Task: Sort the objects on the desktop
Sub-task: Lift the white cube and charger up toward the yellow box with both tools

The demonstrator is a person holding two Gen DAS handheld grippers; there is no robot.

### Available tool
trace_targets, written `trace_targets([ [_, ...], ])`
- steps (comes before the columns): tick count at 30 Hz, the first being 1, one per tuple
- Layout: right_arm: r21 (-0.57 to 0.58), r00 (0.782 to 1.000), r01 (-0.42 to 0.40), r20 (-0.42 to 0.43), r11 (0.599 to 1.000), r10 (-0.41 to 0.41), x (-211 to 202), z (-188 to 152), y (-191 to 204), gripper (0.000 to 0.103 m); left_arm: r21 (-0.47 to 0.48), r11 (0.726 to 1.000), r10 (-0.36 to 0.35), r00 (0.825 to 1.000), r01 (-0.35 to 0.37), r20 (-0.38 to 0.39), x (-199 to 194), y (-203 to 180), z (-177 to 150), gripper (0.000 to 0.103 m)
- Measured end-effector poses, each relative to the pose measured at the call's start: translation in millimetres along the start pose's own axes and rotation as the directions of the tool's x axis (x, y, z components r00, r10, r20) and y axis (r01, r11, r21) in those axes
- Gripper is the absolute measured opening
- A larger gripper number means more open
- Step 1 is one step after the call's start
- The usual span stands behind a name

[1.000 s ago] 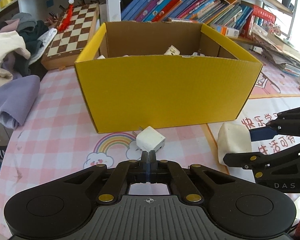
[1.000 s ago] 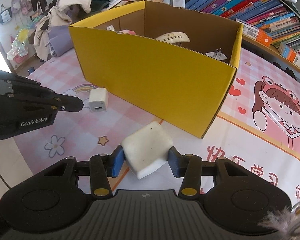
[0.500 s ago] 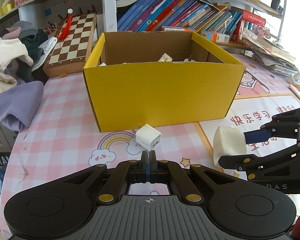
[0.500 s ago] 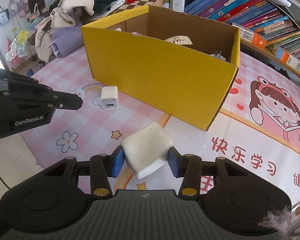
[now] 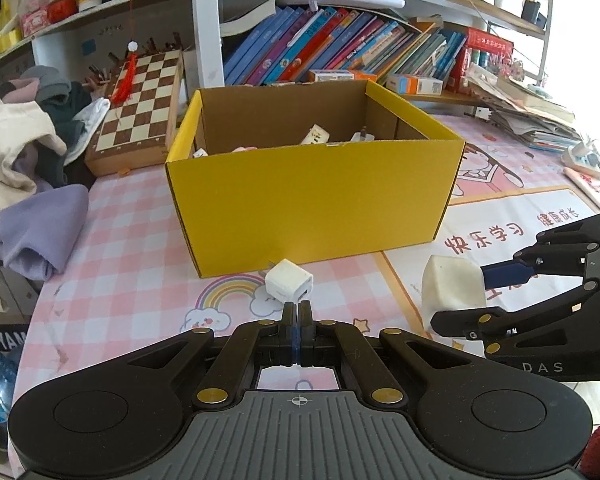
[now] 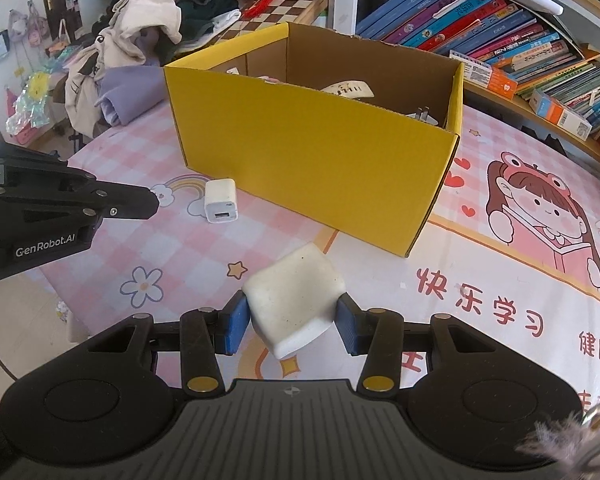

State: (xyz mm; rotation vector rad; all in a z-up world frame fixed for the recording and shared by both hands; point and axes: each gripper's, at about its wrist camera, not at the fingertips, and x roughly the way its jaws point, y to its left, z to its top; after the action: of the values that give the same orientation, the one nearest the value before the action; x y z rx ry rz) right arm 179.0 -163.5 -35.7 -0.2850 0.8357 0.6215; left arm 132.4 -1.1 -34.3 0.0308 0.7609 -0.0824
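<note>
R gripper [image 6: 292,320] clamped on white block [image 6: 296,300] | L gripper [image 5: 297,312] closed, empty | charger [image 5: 289,286] lies just ahead | yellow box [image 5: 312,196] behind | clothes pile [image 5: 24,168] at tabletop's left edge

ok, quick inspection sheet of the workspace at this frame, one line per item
Surface: table under a pink checked cartoon cloth, printed study mat on the right.
Job's things: yellow cardboard box, open, plugs and small parts already inside; small white USB charger on the cloth in front of it; white rounded block lifted off the cloth.
Clutter: heap of clothes; chessboard behind the box.
Grippers: left tongs shut, empty, just short of the charger; right tongs shut on the block.
Cables: nothing seen on the work area; white power strip at the far right edge.
Surroundings: bookshelf with slanted books, shelves with jars and boxes above.
</note>
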Motion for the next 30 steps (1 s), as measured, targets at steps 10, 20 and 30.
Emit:
trace_targets([
  [10, 0.011, 1.0, -0.004, -0.025, 1.0, 0.004, -0.1, -8.4, 6.7, 0.043, -0.022, 1.0, -0.009, 0.999, 0.008, -0.044, 0.9, 5.3, -13.1, 0.0],
  [20, 0.028, 1.0, 0.006, -0.028, 1.0, -0.005, -2.0, -12.2, 6.2, 0.043, -0.019, 1.0, -0.017, 0.999, 0.016, -0.052, 0.9, 5.0, -15.1, 0.0],
  [30, 0.015, 0.998, 0.035, 0.047, 0.999, -0.036, -14.8, -2.7, 8.2, 0.042, 0.037, 0.999, -0.029, 0.997, 0.027, 0.068, -19.6, -4.4, 2.1, 0.0],
])
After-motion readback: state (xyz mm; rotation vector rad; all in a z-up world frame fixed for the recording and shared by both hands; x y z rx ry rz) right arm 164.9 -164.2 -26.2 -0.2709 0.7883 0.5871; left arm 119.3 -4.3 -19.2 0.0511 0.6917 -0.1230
